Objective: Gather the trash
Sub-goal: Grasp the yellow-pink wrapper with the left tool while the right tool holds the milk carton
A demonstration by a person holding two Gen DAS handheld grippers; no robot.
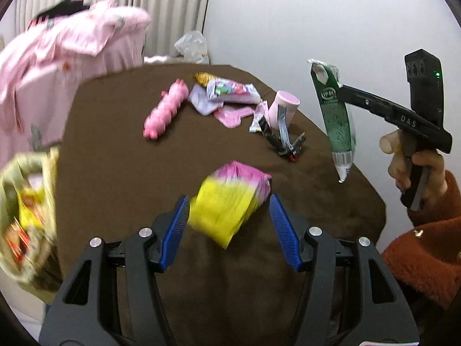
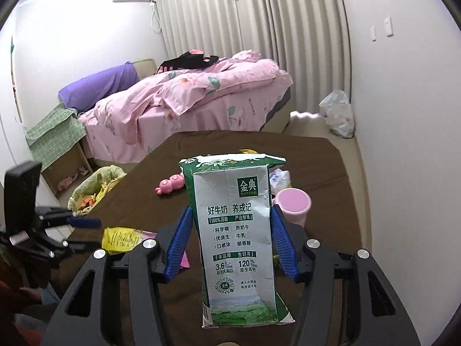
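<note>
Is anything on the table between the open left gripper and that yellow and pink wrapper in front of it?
Nothing visible. The left gripper is open, its blue fingers on either side of the yellow and pink wrapper, with only brown tablecloth around it. The other litter lies farther back.

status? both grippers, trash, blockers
Right gripper shut on milk carton, lifted. Left gripper open around yellow-pink wrapper. Trash bag at table edge, path unobstructed.
</note>
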